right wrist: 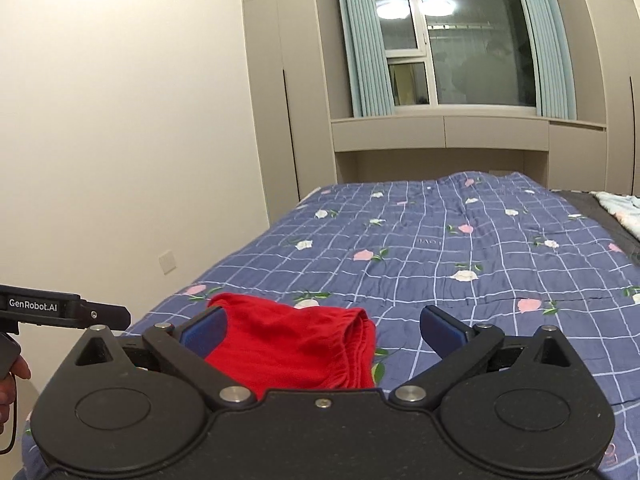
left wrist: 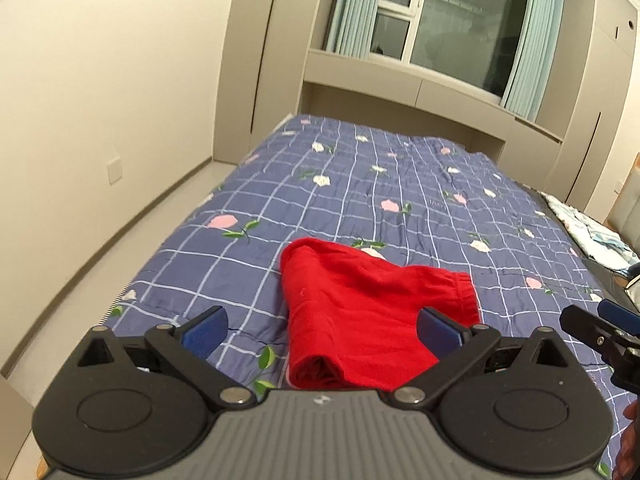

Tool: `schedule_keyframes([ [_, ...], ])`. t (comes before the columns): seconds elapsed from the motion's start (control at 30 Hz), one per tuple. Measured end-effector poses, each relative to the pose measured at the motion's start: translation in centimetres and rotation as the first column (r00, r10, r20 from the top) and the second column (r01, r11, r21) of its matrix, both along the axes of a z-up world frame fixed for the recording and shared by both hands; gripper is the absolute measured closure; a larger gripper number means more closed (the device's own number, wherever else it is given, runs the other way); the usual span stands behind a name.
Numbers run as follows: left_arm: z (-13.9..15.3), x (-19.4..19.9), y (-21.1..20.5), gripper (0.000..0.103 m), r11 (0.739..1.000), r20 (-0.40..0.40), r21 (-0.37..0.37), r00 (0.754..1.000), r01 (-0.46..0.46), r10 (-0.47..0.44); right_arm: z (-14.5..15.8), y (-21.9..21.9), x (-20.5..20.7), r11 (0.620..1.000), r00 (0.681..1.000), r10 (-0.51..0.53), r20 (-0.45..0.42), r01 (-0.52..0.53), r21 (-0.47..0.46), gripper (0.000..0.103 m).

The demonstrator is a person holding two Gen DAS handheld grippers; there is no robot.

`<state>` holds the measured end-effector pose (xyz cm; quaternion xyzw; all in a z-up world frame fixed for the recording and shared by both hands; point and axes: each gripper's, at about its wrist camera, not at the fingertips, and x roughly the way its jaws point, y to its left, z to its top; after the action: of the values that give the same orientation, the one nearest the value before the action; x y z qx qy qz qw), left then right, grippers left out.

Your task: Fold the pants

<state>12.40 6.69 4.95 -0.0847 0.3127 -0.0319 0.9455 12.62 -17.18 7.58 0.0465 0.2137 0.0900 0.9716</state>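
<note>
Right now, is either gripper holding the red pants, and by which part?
Nothing is held. The left gripper and the right gripper both stand open above the bed, and the folded red pants lie free on it.

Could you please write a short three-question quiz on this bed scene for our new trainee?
1. True or false: the left gripper is clamped on the red pants.
2. Where do the red pants lie? A) on the floor B) on the blue checked bedspread C) on the window sill
3. Fill in: the jaws of the right gripper are ____.

Key:
1. False; its jaws stand wide apart, and the pads do not press on the cloth.
2. B; they lie in a folded bundle near the near edge of the bed.
3. Open, with nothing gripped.
</note>
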Motion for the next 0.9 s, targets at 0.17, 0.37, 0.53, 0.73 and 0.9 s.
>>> schedule_keyframes([
  [0.17,0.0,-2.7,0.2,0.000,1.000,0.028,0.013,0.999,-0.020,0.019,0.2,0.8,-2.7,1.000,1.000,0.000,0.017,0.000,0.004,0.001],
  [0.37,-0.9,-4.8,0.7,0.001,1.000,0.009,0.009,1.000,-0.018,0.018,0.2,1.8,-5.7,1.000,0.999,-0.009,0.034,0.009,0.007,0.001],
  [0.53,-1.3,-7.0,1.0,0.000,1.000,0.019,0.019,1.000,-0.016,0.015,-0.2,2.4,-7.9,0.999,0.999,-0.032,0.033,0.031,0.019,0.001],
  [0.73,-1.8,-9.4,1.3,0.000,0.998,0.042,0.050,0.999,-0.023,0.021,-0.9,2.7,-10.4,0.999,0.998,-0.047,0.039,0.047,-0.001,0.001],
  [0.9,-2.4,-11.0,1.3,0.000,0.998,0.044,0.057,0.998,-0.036,0.033,-1.5,2.4,-12.2,0.996,0.995,-0.093,0.048,0.093,0.000,0.001],
])
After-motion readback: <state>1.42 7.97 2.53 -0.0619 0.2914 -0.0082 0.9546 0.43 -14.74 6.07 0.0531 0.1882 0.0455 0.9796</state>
